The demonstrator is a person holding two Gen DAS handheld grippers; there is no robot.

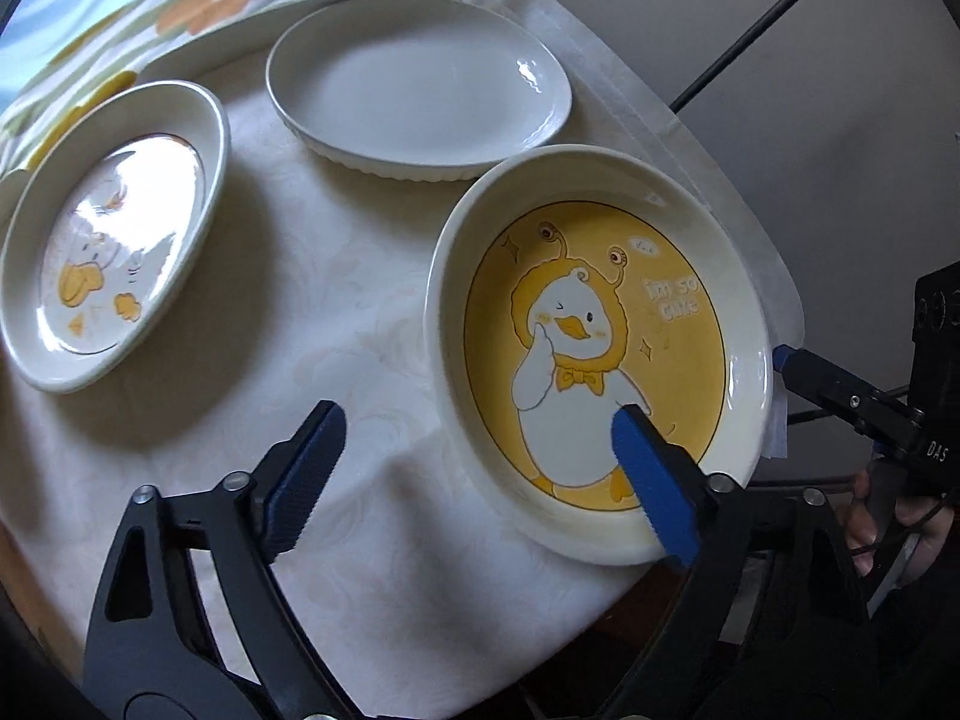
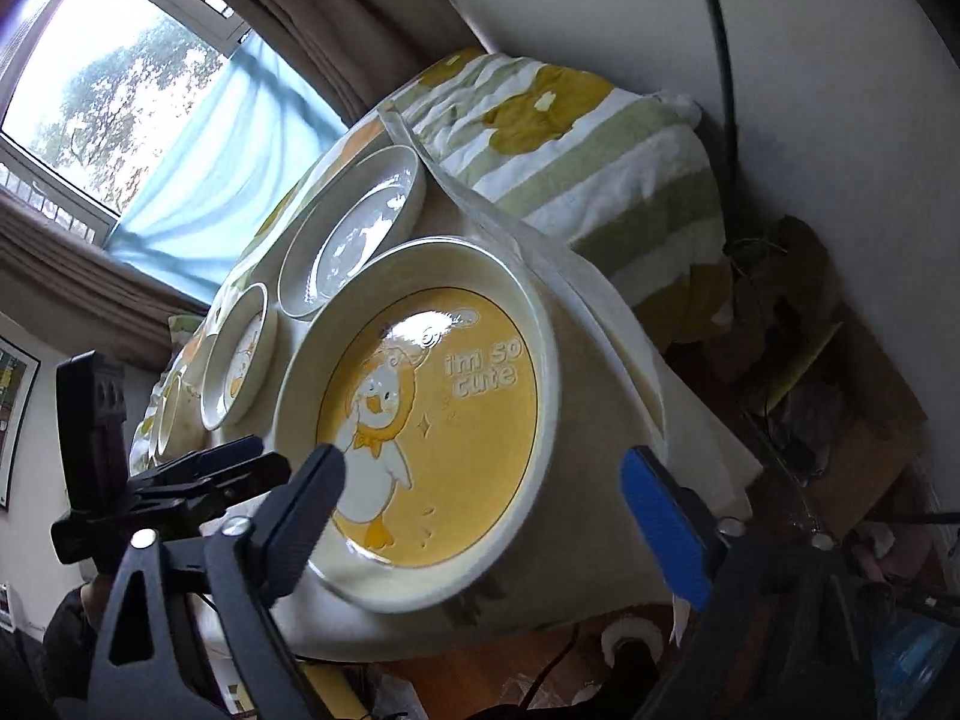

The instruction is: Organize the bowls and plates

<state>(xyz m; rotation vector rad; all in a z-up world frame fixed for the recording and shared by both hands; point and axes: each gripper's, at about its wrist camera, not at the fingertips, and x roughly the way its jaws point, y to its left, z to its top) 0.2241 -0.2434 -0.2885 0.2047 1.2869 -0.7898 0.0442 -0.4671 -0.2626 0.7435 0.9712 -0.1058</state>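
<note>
Three dishes sit on a tabletop [image 1: 372,324] with a white cloth on it. The yellow duck plate [image 1: 600,360] is at the near right corner, close to the edge. It has a duck in a yellow hood and the words "i'm so cute". Behind it, just beside its far rim, is a plain white plate [image 1: 420,78]. It is hard to tell if the two rims touch. Off to the left, well apart from the yellow one, is a white duck plate [image 1: 114,234] with a shiny glare on it.

The left gripper [image 1: 477,441] has its jaws spread wide and holds nothing. One blue pad [image 1: 654,480] is over the near rim of the yellow duck plate. The other pad is over the bare cloth.

The right gripper [image 2: 483,489] is also spread wide and holds nothing. It looks at the yellow duck plate from low at the side, with the plate's near rim between its jaws.

A green and yellow striped blanket [image 2: 576,144] is bunched up behind the dishes. A window [image 2: 114,66] with a blue curtain is past it.
</note>
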